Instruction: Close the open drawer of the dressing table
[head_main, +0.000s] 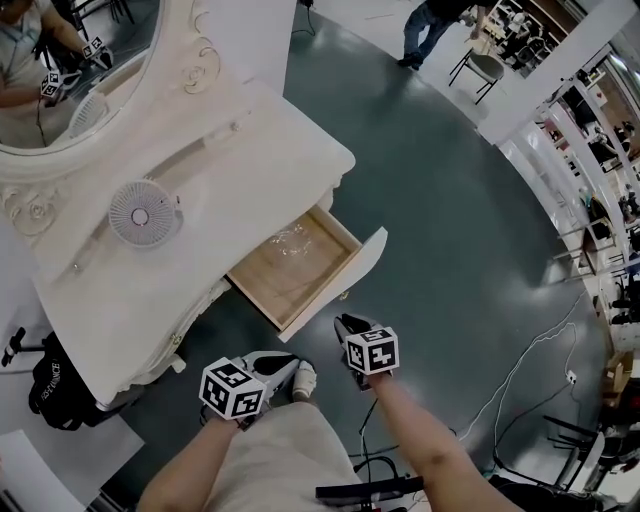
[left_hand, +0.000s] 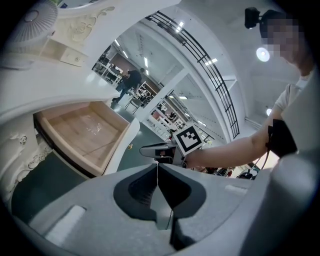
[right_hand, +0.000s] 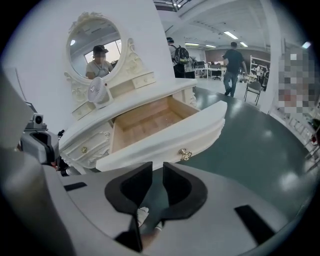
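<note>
The cream dressing table has one wooden drawer pulled out toward me, its curved white front carrying a small brass knob. The drawer looks empty apart from a faint glint on its floor. My right gripper hovers just in front of the drawer front, pointing down at it, jaws a little apart with nothing between them. My left gripper hangs lower and to the left, off the drawer's corner, its jaws closed tip to tip on nothing. Neither gripper touches the drawer.
A small white fan stands on the tabletop below the oval mirror. A black bag lies left of the table. White cables trail over the dark floor at right. A person and chair are far off.
</note>
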